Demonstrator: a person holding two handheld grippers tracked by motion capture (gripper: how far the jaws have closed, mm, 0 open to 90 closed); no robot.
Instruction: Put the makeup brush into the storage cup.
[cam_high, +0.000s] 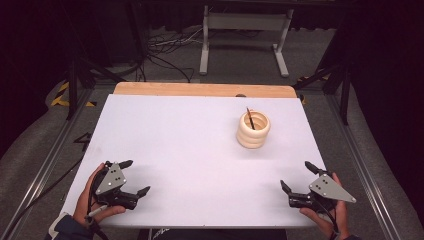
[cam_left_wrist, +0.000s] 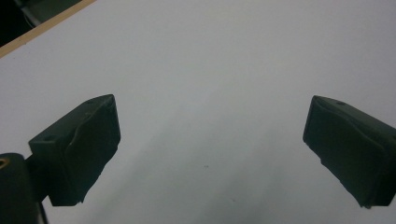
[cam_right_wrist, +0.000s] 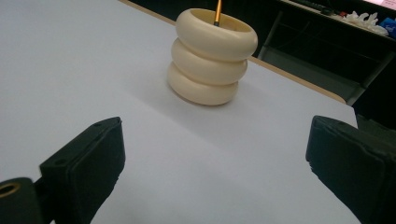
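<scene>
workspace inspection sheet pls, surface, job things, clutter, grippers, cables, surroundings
surface: white tabletop with a bare wooden strip along the far edge.
job's things: cream ribbed holder standing upright toward the far right, with a thin pencil-like stick leaning inside it.
clutter: nothing seen on the tabletop.
grippers: left gripper at the near left, jaws wide apart, holding nothing; right gripper at the near right, jaws wide apart, holding nothing.
cables: a cable trails off the table's left side; loose cables on the floor beyond.
surroundings: grey floor, a white stand frame behind the table, dark curtains.
</scene>
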